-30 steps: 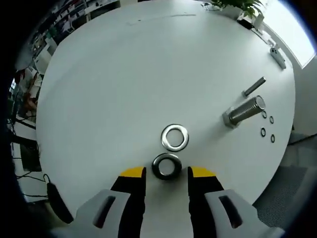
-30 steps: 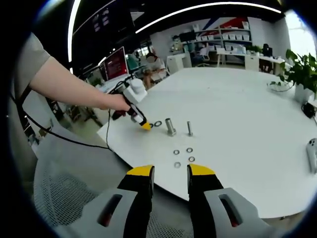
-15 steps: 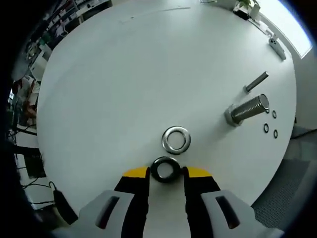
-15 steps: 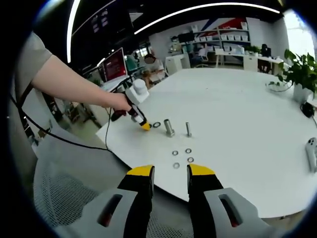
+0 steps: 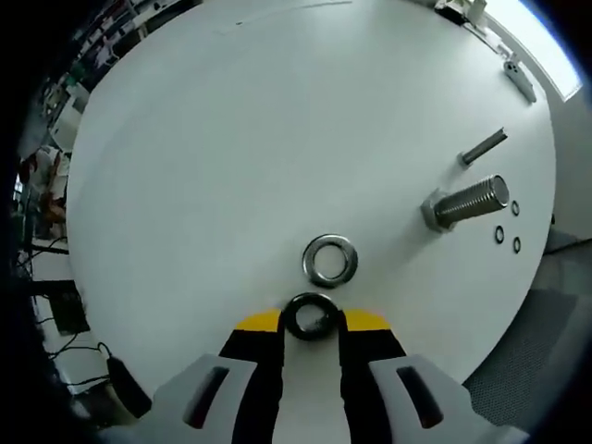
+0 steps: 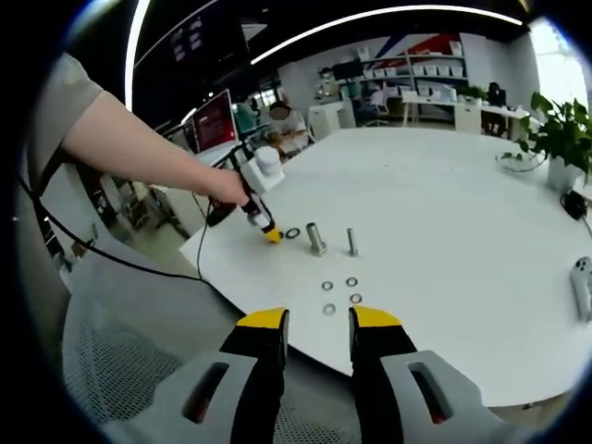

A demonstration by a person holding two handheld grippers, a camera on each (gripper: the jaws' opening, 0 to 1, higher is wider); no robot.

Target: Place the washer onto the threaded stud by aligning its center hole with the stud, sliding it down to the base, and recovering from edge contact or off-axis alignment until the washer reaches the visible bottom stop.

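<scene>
While lying near the table (image 5: 231, 139) edge, the dark washer (image 5: 312, 316) is sitting squeezed between the left gripper (image 5: 310, 322) tips.

Two large washers (image 5: 330, 260), three small washers (image 5: 507, 235), one thick stud (image 5: 465, 203), one thin stud (image 5: 484, 147).

**Open office around a round white table**

A large round white table (image 6: 481, 213) is seen, its surface lit brightly from a window (image 5: 546, 42) beyond its far edge. A potted plant (image 6: 560, 139) is placed at the table's right edge. Curved light strips (image 6: 370, 17) are mounted on a dark ceiling. Further back — white shelving (image 6: 435, 60), desks and a red screen (image 6: 215, 118) are visible. A grey mesh chair (image 6: 111, 370) is set by the near edge.
</scene>
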